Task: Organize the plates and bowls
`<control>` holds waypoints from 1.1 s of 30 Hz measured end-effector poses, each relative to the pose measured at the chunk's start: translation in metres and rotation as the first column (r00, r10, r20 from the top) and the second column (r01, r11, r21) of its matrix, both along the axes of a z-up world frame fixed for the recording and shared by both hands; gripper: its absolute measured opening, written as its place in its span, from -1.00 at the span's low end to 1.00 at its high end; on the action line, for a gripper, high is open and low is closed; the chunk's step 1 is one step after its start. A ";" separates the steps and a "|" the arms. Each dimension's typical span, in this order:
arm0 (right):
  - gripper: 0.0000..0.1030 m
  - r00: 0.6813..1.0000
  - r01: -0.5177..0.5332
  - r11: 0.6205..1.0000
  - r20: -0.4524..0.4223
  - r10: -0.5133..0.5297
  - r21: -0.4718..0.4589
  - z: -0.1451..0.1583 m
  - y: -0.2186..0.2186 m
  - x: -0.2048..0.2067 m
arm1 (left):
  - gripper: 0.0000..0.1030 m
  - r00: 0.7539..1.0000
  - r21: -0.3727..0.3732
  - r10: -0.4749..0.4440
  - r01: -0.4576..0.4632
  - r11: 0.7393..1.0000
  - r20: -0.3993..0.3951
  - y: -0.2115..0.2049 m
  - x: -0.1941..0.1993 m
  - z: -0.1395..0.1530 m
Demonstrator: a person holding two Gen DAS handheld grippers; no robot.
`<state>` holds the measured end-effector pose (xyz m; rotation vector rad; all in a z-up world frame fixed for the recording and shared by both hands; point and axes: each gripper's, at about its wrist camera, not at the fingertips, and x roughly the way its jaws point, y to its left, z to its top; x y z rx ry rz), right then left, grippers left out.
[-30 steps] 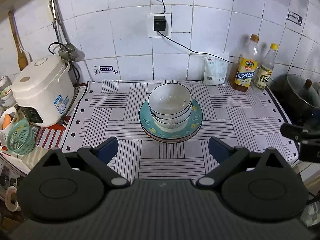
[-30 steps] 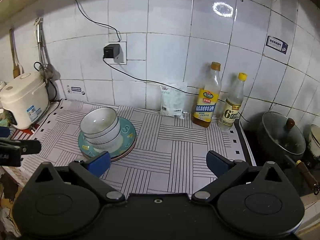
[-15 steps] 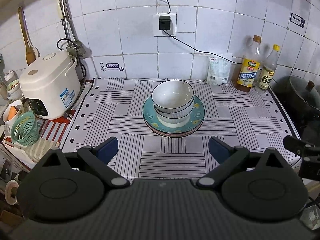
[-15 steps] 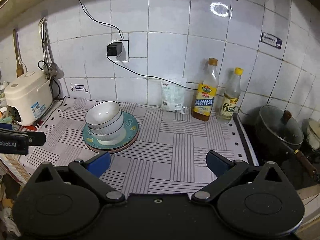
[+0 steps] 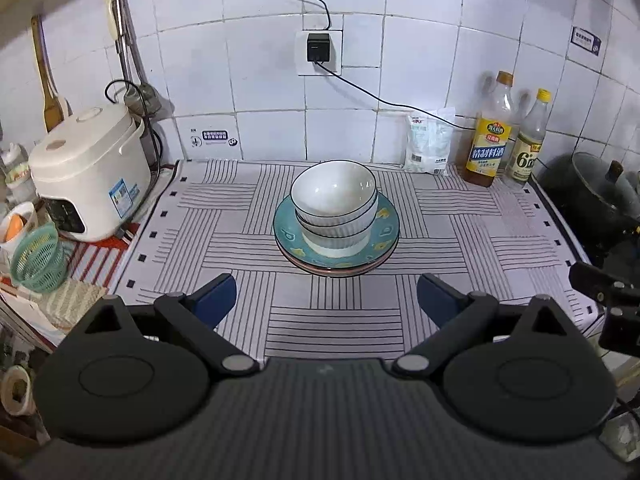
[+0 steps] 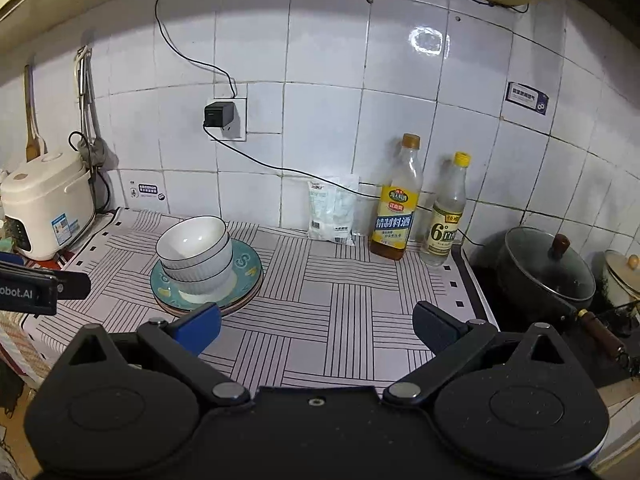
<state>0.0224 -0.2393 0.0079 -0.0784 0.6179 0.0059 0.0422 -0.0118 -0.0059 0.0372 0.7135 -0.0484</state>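
The bowls (image 5: 334, 200) sat nested on the plates (image 5: 384, 227), stacked near the middle of the counter (image 5: 224, 240), toward its back edge. Judging by this, the sorting looked finished, with nothing left but to keep clear. The left gripper (image 5: 326, 296) hung near the counter's front edge, its fingers (image 5: 214, 294) spread wide and empty. The right gripper (image 6: 316, 326) hovered beside it, likewise wide open and empty.

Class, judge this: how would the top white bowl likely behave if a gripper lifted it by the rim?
The top white bowl looks glazed, so probably slippery and breakable. It sits tilted in the bowl beneath, so it may rock or slide when nudged.
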 end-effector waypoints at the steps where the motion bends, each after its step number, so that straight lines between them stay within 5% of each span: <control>1: 1.00 1.000 0.004 1.000 -0.001 -0.004 -0.004 -0.002 0.001 0.000 | 0.90 1.000 0.017 0.000 0.000 1.000 0.007 -0.002 -0.001 -0.001; 33: 1.00 0.998 0.036 0.999 -0.057 -0.035 0.010 -0.008 0.000 0.003 | 0.91 0.999 -0.028 0.048 -0.048 0.998 -0.007 0.010 0.001 -0.010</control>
